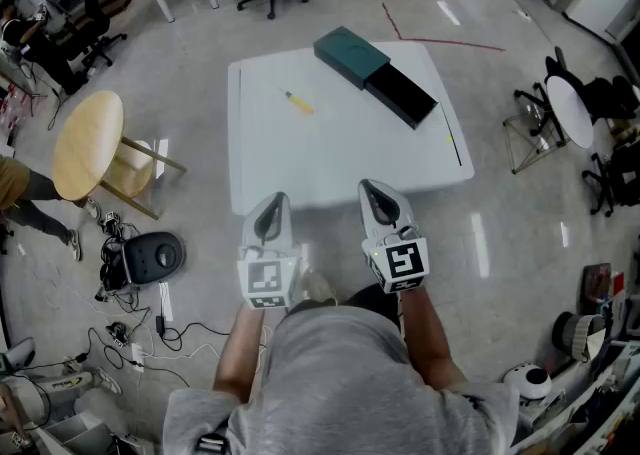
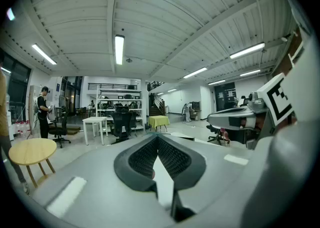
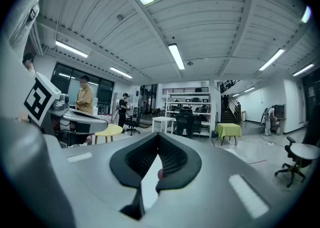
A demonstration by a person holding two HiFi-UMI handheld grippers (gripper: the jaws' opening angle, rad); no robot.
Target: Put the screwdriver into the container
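Screwdriver point(image 1: 298, 103) lies loose on the counter point(image 1: 300, 173), left of the container point(image 1: 402, 95).
Your left gripper point(image 1: 272, 211) and right gripper point(image 1: 378, 198) hover at the near edge, jaws together, empty. Open the left jaws, reach forward, and close across it. Stool point(image 1: 88, 143) at left and chairs point(image 1: 610, 95) at right stand clear; nothing blocks you.

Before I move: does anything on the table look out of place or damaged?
Nothing stands out. The screwdriver lies flat on the table, apart from the container. The left gripper and right gripper are shut and empty.
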